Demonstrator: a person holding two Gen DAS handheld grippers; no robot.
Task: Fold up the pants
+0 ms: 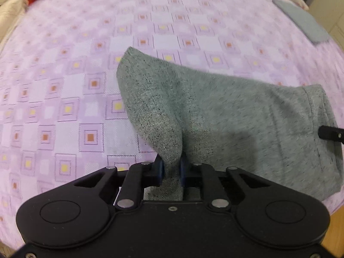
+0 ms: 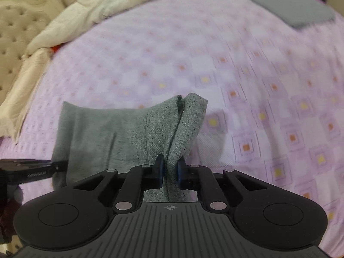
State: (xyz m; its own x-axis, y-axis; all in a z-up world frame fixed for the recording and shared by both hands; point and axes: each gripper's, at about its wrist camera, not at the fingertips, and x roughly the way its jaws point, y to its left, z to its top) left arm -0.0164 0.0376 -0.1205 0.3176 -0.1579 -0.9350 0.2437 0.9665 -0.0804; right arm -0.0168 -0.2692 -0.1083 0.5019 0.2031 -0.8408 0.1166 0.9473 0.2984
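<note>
Pants (image 1: 225, 116) of grey fabric lie on the pink patterned bedspread (image 1: 64, 86), one edge pinched by the left gripper (image 1: 172, 167) and another by the right gripper (image 2: 169, 167), both clamped on cloth. Well apart, a folded grey garment (image 2: 290, 8) rests near the bed's far corner, and a cream quilt (image 2: 107, 10) is bunched along the far edge.

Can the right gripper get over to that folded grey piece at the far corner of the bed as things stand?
Probably not yet. The right gripper is shut on a bunched edge of the grey pants, as is the left gripper. The pink bedspread toward the folded grey piece looks bare, so only the grip ties it up.
</note>
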